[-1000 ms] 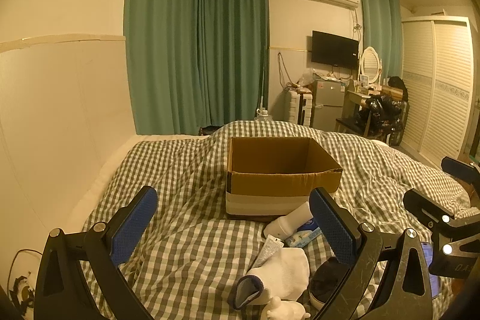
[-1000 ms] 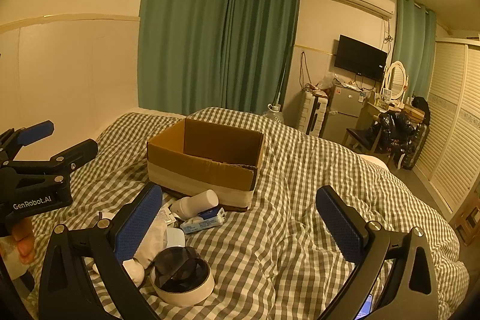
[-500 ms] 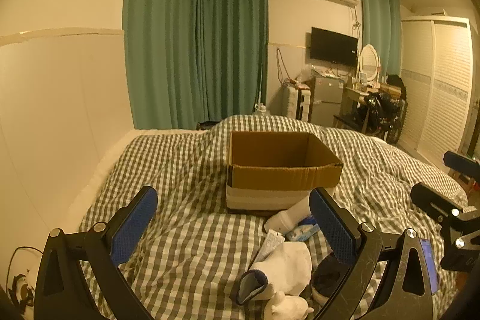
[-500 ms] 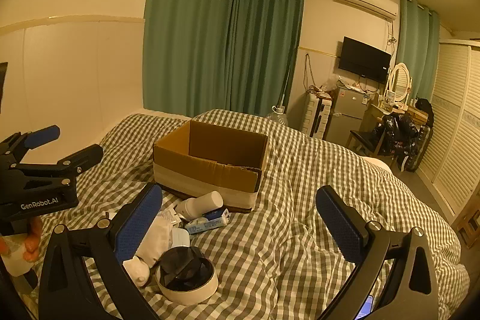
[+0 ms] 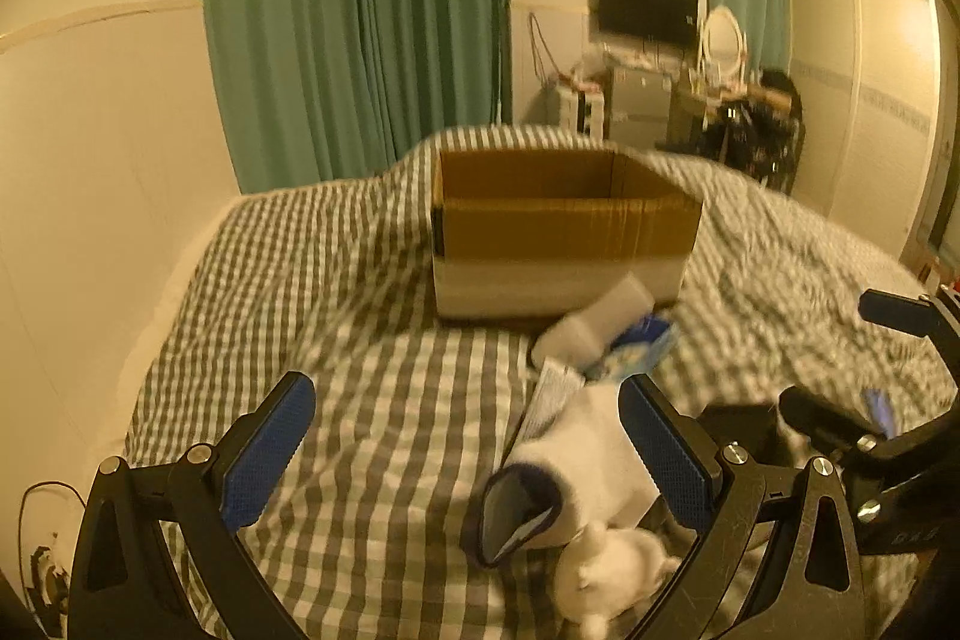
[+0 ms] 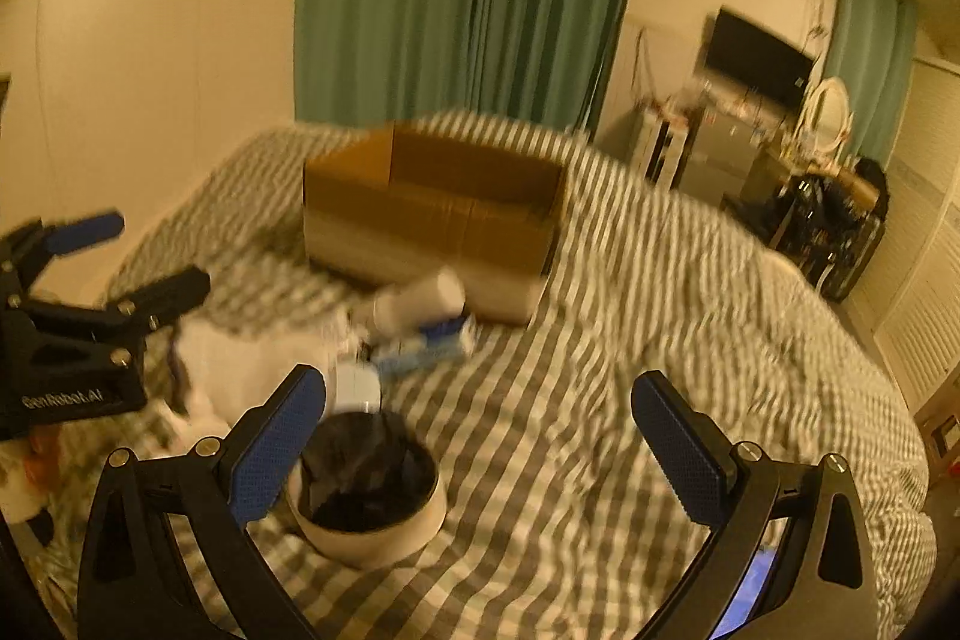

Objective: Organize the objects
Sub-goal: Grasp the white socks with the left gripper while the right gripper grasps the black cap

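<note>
**Both tongs spread over the clutter on the bed**

On the checked bed, toward its far end, sits an open cardboard box, upright, flaps out of sight. Just in front of its near wall lies a white bottle on its side, touching a blue packet. Nearer the foot edge: a white sock with dark cuff, a small white plush beside it, and a round white-rimmed dark dish. Left tongs apart, holding nothing, right pad over the sock. Right tongs apart, holding nothing, left pad just beside the dish. Both views blurred; packet label unreadable. Green curtains behind the bed.
</note>
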Demonstrator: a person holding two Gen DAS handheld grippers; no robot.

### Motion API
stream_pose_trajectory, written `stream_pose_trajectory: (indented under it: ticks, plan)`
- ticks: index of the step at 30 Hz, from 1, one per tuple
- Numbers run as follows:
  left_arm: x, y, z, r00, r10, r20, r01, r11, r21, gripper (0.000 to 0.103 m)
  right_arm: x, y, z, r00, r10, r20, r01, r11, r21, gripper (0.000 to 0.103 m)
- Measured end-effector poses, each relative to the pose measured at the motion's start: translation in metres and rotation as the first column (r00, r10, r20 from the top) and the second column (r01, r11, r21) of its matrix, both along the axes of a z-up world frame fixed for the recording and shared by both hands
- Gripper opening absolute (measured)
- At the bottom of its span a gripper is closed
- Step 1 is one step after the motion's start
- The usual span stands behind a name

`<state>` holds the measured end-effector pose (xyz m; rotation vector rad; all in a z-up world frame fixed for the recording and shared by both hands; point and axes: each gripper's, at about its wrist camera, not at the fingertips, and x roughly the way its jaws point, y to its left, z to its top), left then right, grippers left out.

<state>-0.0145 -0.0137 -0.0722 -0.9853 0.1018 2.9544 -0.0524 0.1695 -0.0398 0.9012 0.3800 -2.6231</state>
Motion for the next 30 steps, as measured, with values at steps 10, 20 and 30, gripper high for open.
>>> stream_pose_trajectory:
  ticks: [10,20,30]
  plan:
    - [-0.011,0.009,-0.037,0.992,-0.080,0.098,0.078,0.997,0.015,0.097,-0.007,-0.021,-0.051,0.983,0.096,0.154,-0.100,0.995,0.017,0.072]
    - [-0.005,0.025,-0.035,0.977,-0.188,0.096,0.188,0.982,0.015,0.027,0.001,-0.029,-0.045,0.976,0.156,0.153,-0.157,0.988,-0.010,0.039]
    - [-0.005,0.012,-0.019,0.981,-0.173,0.089,0.164,0.982,0.096,0.023,0.006,-0.027,-0.026,0.985,0.155,0.079,-0.154,0.988,-0.018,0.030]
